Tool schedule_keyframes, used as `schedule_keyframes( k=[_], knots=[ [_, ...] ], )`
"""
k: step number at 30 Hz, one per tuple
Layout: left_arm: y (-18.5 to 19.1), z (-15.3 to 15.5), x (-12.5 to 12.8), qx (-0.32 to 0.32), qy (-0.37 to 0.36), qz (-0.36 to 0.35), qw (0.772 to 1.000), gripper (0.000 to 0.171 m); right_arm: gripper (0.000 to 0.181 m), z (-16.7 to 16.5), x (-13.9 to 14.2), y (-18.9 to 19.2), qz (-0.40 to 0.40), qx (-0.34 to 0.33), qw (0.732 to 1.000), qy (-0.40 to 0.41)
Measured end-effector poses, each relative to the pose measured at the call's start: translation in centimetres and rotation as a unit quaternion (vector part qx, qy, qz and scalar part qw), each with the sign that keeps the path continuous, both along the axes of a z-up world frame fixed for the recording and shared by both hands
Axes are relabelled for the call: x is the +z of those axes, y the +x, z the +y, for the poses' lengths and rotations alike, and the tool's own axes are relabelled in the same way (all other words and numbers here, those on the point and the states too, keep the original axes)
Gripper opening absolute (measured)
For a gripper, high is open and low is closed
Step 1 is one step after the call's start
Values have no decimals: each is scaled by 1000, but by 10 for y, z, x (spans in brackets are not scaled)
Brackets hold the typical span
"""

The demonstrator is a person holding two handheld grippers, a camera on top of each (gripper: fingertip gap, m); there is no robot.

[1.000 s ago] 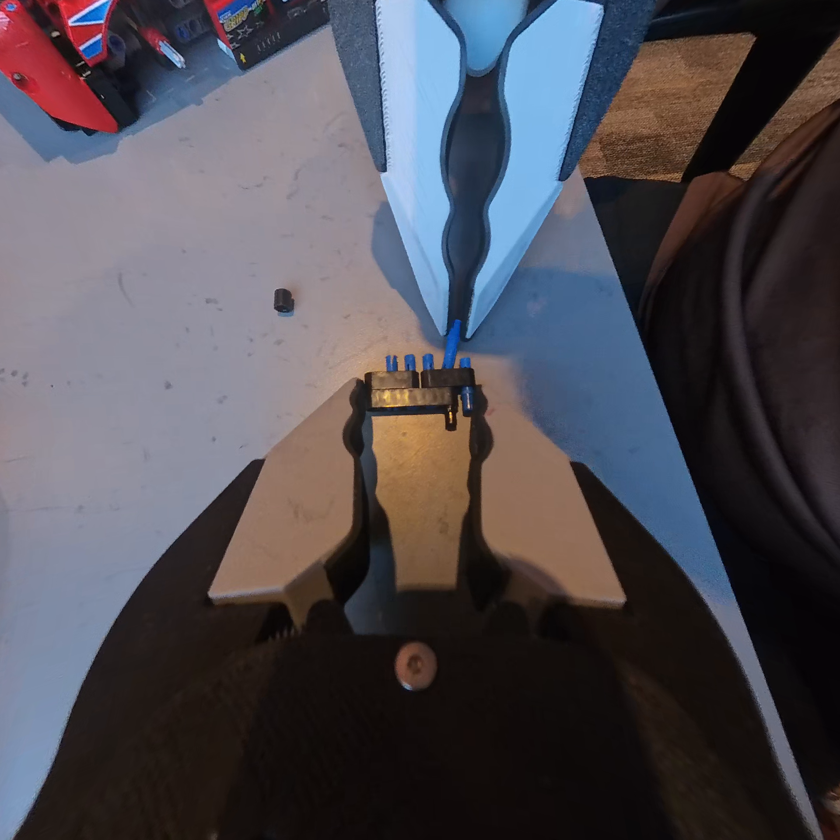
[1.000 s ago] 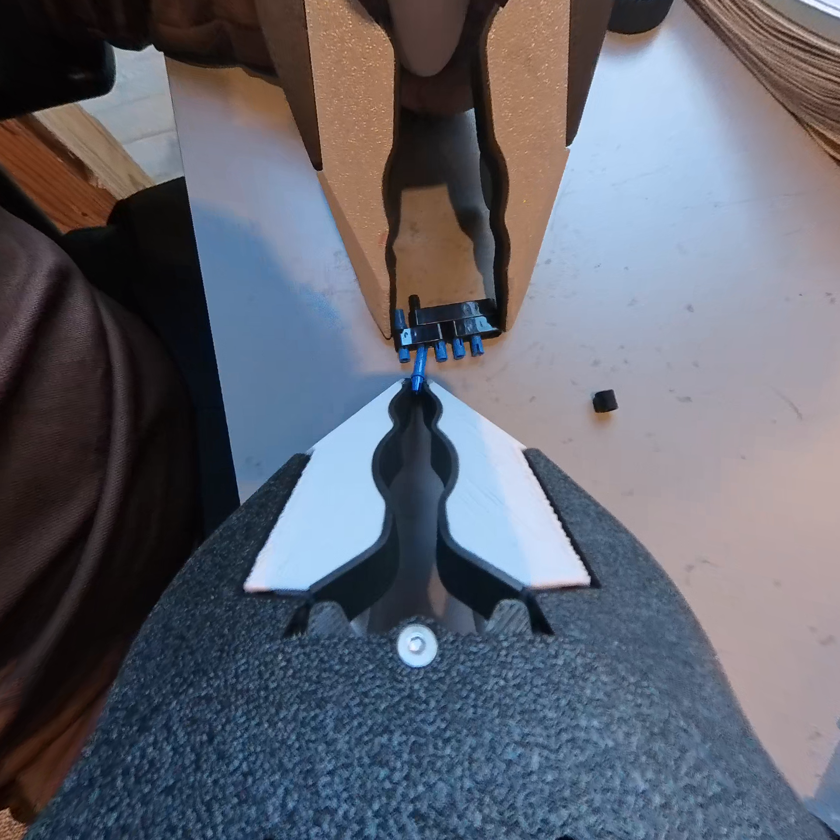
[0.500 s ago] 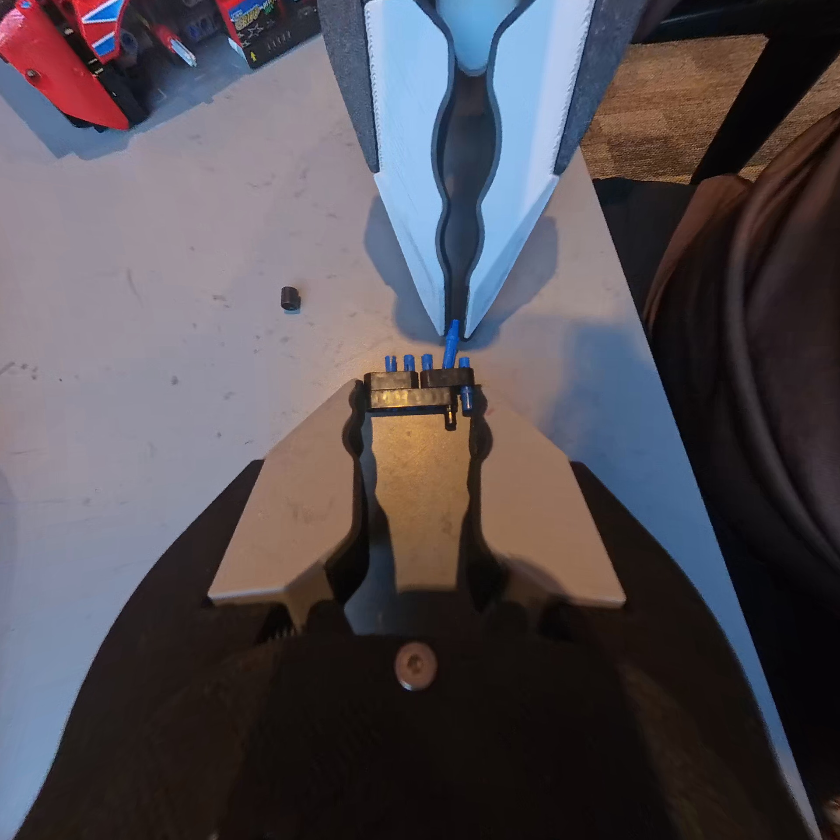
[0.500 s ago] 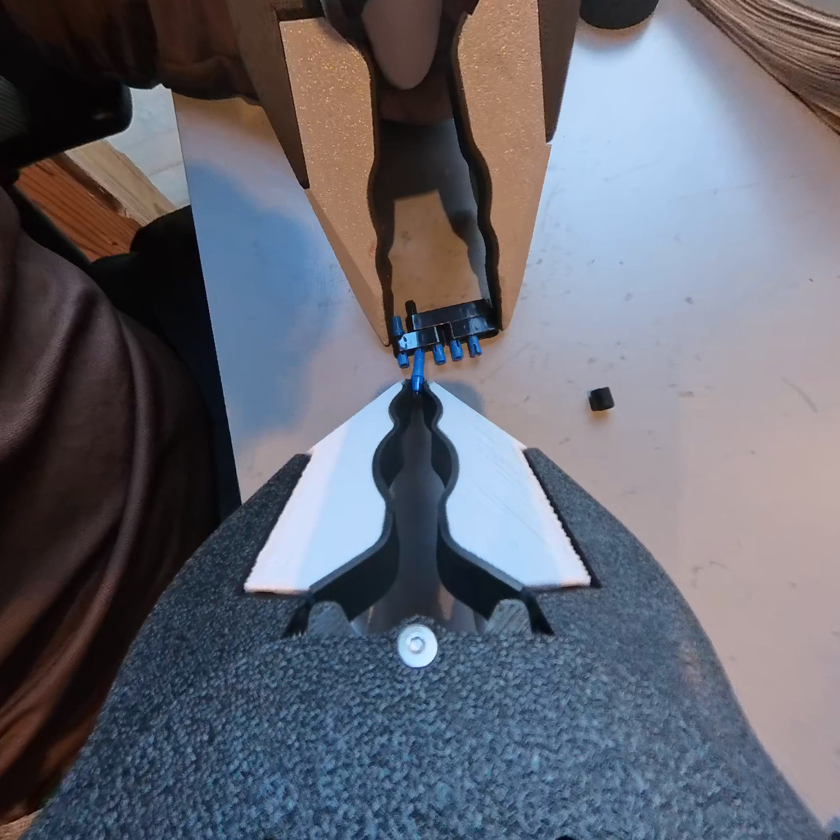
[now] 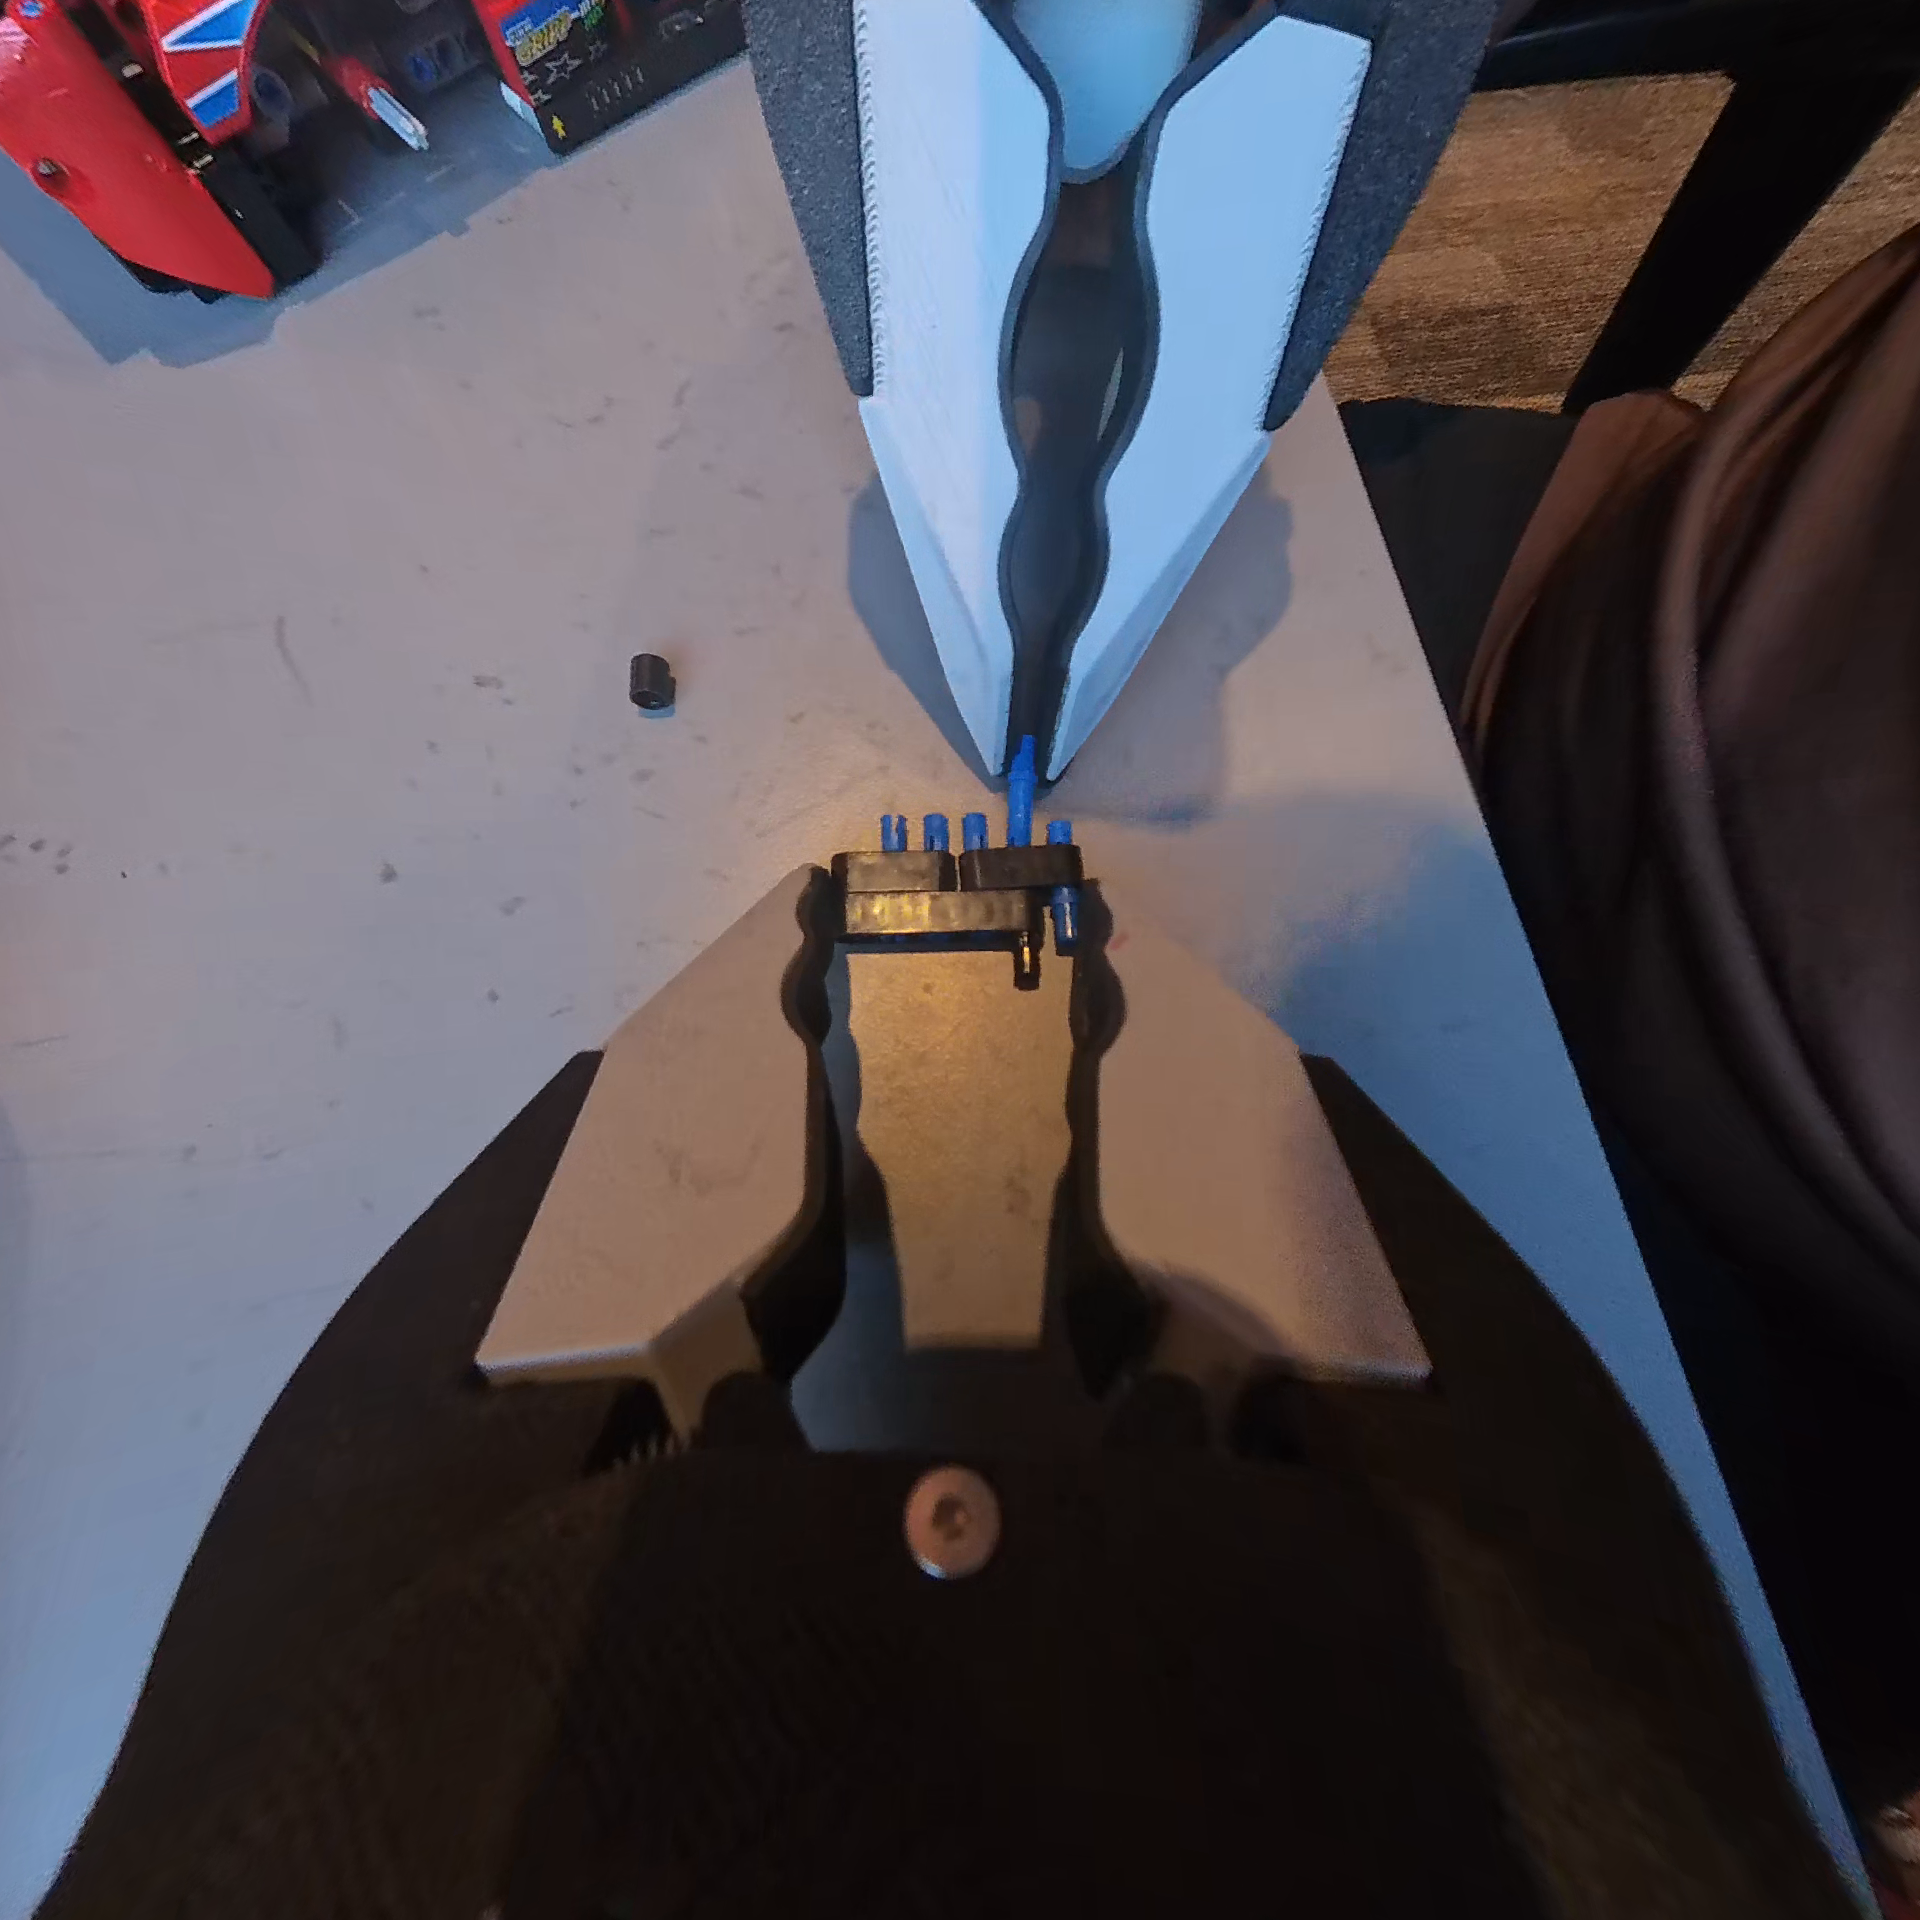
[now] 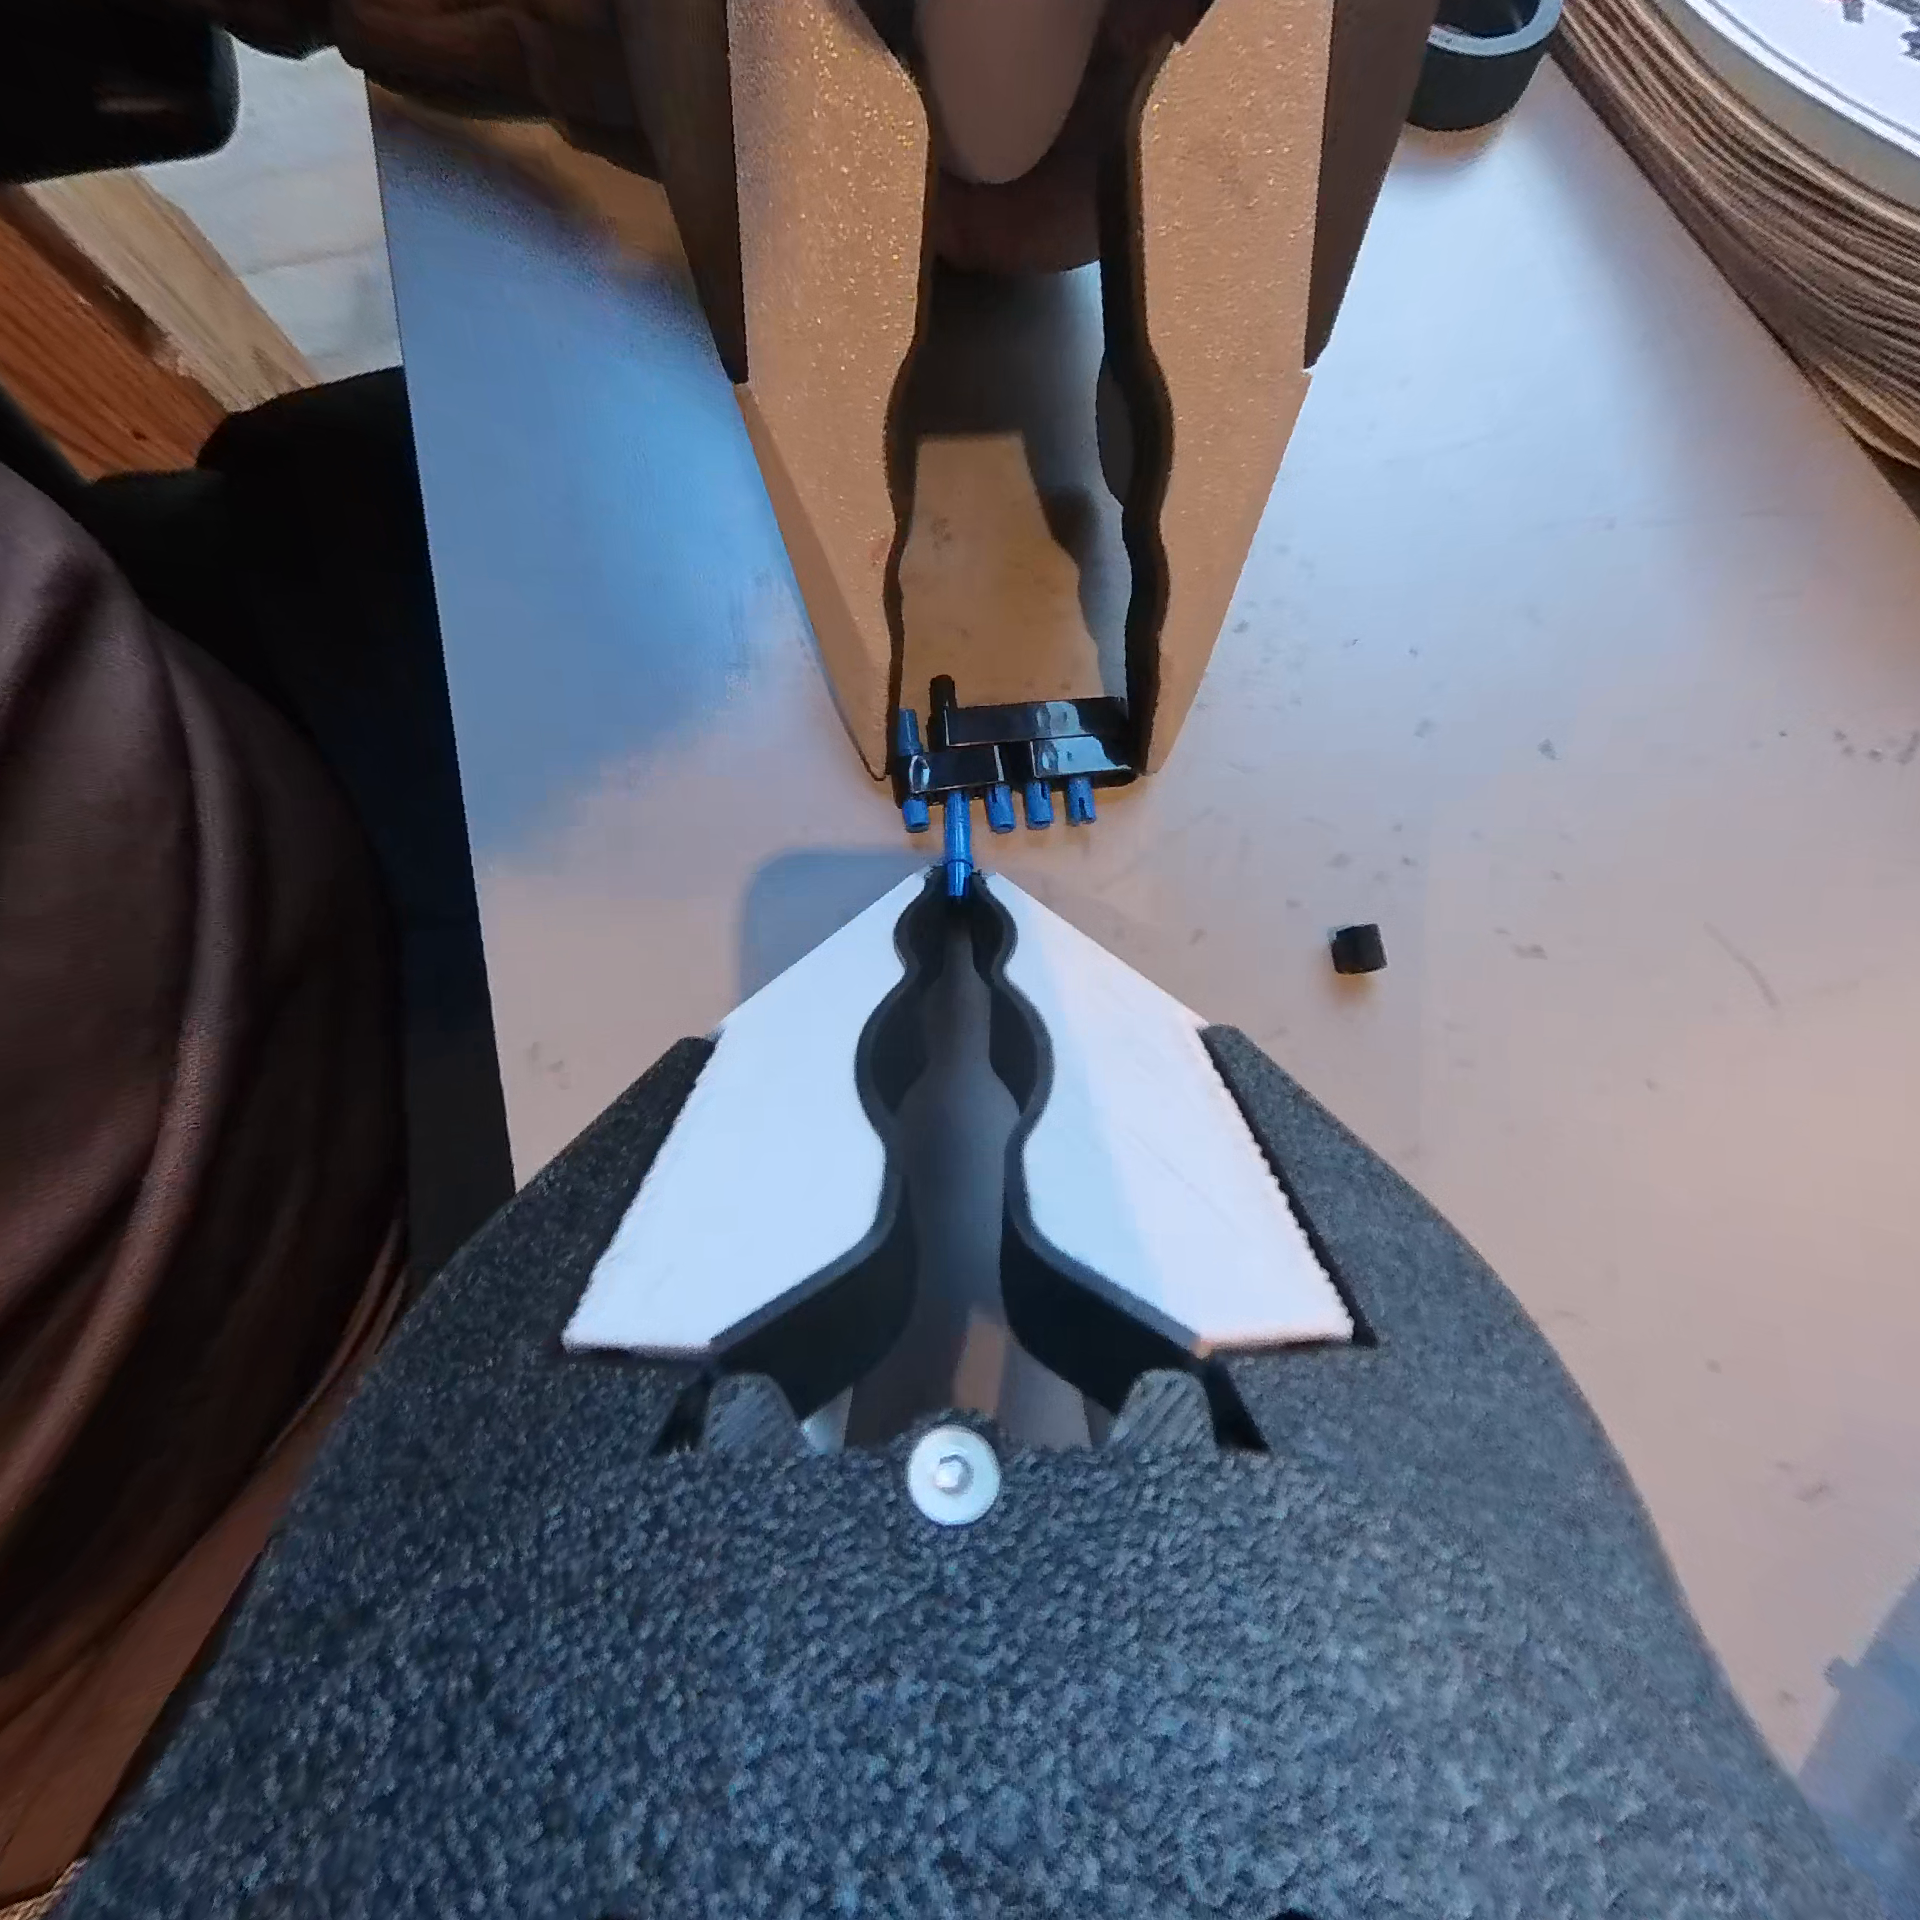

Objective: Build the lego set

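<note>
Two grippers meet over the table [image 5: 416, 520]. The left gripper [image 5: 951, 914] clamps the black beam [image 5: 935, 894] across its tips, just above the tabletop. The right gripper [image 6: 958, 883], jaws pressed together, pinches a blue pin [image 6: 956, 836] partly seated in the beam. A slanted push could likely jam the pin or twist the beam loose.

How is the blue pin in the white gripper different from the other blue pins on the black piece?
The held blue pin sticks out farther than the short blue pins beside it. The right gripper pinches it; they stand free. All sit in the black piece.
</note>
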State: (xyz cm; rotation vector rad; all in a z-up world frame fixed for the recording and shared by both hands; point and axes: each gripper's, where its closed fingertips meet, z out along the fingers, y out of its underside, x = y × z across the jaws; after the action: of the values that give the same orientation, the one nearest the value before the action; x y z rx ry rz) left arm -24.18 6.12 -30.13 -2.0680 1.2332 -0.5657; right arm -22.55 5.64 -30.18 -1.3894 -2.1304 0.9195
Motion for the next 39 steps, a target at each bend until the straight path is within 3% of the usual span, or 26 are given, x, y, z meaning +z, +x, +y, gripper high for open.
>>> schedule_keyframes(
  k=[11,15,23,27,31,39],
  knots=[
    [0,-3,0,-12,5,2,1000,44,3,-2,1,-1,17,29,999,36],
    [0,-3,0,-13,6,3,1000,44,4,-3,0,-1,-29,29,997,-60],
    [-1,-3,0,-12,7,4,1000,44,4,-7,1,-2,-73,-7,987,-145],
    [-1,-3,0,-9,5,3,1000,44,4,-5,1,-3,-59,-5,991,-118],
    [-2,-3,0,-7,5,3,1000,44,4,-5,0,-4,-12,31,999,-16],
    [-6,-1,1,20,0,-1,1000,45,4,-1,0,-5,-29,10,998,-57]
  ],
)
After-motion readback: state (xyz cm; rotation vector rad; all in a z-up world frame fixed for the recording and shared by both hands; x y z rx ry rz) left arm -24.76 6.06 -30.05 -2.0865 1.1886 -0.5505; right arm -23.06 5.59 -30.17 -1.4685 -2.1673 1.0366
